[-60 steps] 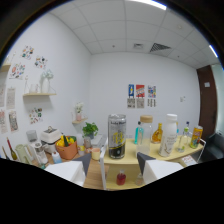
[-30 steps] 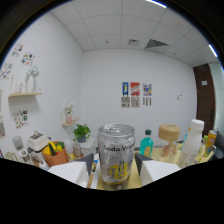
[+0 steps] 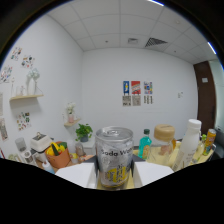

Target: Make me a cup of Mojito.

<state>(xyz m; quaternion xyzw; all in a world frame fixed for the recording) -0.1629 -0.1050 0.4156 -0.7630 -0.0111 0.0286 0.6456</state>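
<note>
Soda water can [image 3: 115,158] is seen between the gripper [image 3: 115,176] fingers.
Finger contact cannot be determined; its top appears sealed.

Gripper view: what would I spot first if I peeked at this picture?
The silver soda water can, standing right between the gripper's white fingers. Beyond it stand a blue-green bottle and a white bottle; a potted plant sits further off.
</note>
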